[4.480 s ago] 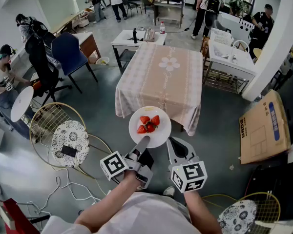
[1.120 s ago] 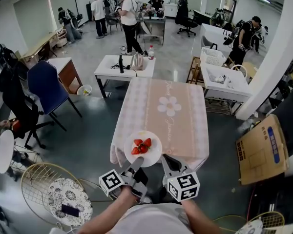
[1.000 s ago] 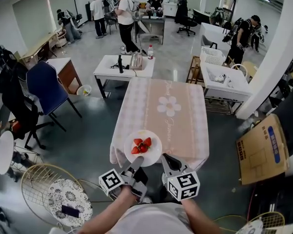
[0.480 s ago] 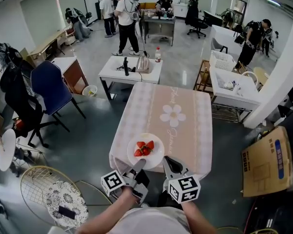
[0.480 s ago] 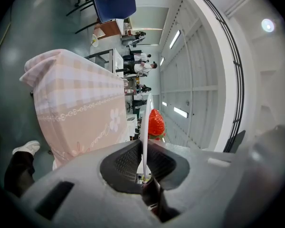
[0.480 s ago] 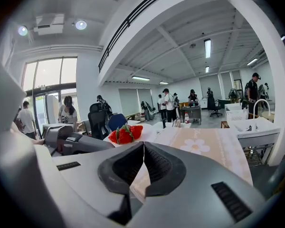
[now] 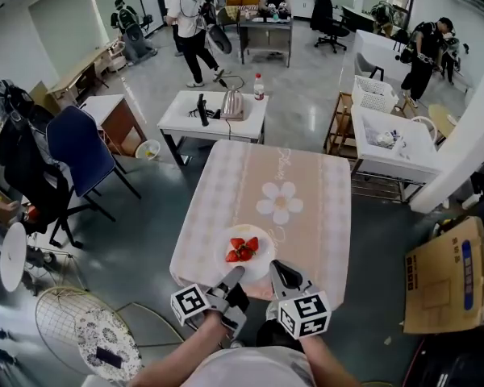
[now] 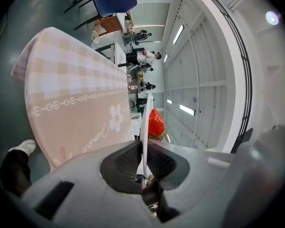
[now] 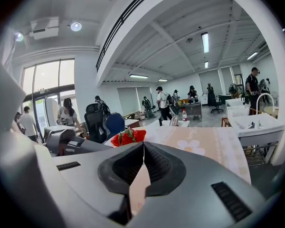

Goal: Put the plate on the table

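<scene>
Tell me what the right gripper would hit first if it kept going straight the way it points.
Most likely the plate: the right gripper, shut, sits at its near right rim, angled toward the strawberries. Whether it would pass just under the plate is unclear; if so, the tablecloth comes next.

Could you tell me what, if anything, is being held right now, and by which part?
The left gripper pinches the plate by its near rim. The right gripper, jaws together, sits at that rim, grip unclear.
</scene>
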Demonstrator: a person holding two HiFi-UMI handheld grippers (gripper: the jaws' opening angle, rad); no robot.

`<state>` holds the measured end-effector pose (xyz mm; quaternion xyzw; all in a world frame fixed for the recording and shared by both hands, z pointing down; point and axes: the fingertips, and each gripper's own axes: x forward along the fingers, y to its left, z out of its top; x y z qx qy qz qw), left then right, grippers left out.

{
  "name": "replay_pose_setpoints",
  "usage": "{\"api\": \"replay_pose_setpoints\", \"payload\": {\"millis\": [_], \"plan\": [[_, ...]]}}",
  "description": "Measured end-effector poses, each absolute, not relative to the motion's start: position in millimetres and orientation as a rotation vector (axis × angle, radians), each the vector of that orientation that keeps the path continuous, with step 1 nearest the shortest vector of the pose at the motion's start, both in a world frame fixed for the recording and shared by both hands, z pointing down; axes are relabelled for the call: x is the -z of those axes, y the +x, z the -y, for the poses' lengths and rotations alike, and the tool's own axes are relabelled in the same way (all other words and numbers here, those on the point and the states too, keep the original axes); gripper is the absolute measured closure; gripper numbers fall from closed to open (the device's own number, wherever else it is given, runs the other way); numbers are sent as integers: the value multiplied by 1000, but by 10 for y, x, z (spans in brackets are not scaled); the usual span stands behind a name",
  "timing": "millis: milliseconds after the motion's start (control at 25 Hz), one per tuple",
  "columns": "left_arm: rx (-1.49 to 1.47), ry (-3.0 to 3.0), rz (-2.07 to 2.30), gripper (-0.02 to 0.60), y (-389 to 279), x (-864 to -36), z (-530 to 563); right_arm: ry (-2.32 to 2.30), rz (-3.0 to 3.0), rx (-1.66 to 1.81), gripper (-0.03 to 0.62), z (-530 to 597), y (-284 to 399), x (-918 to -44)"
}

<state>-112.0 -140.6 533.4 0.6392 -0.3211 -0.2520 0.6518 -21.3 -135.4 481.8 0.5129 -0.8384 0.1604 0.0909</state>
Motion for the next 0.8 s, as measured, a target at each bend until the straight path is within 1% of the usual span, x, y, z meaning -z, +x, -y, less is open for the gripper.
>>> {"api": "replay_pose_setpoints", "payload": {"millis": [560, 800], "plan": [[461, 1401, 764, 557, -595, -5803, 1884, 1509, 2468, -573, 589, 1932, 333, -5178], [435, 1383, 756, 558, -390, -6001, 2104, 1485, 2462, -670, 589, 2166, 509, -5405]]}}
